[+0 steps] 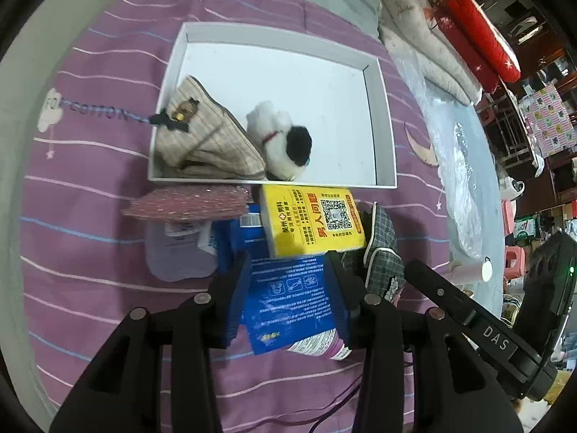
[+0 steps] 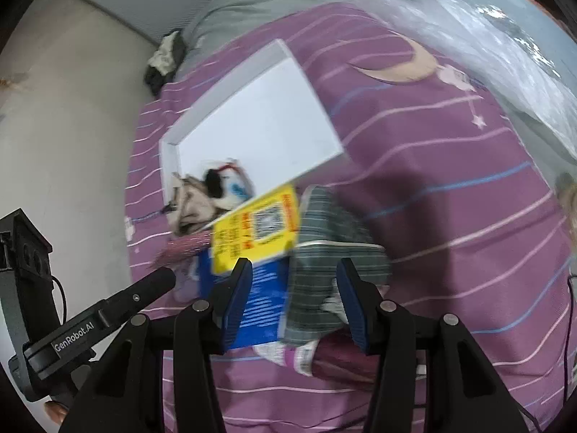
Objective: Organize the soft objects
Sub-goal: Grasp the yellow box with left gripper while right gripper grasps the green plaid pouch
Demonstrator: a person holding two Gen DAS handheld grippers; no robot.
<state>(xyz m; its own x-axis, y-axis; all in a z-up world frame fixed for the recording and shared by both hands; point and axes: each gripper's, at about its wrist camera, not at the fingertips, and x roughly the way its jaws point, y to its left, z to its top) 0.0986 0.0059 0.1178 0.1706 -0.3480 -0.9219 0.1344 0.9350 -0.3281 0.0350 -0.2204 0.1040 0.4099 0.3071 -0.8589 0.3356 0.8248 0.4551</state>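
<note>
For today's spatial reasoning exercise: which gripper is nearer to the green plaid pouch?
Right. The right gripper has its fingers either side of the green plaid pouch; the left gripper straddles the blue packet, the pouch just beside it.

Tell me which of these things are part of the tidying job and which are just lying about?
Part of the job:
- white box
- beige pouch, in the box
- plush dog, in the box
- yellow pack
- blue pack
- plaid pouch
- pink cloth

Just lying about:
- purple bedsheet
- red cushions
- plastic sheet
</note>
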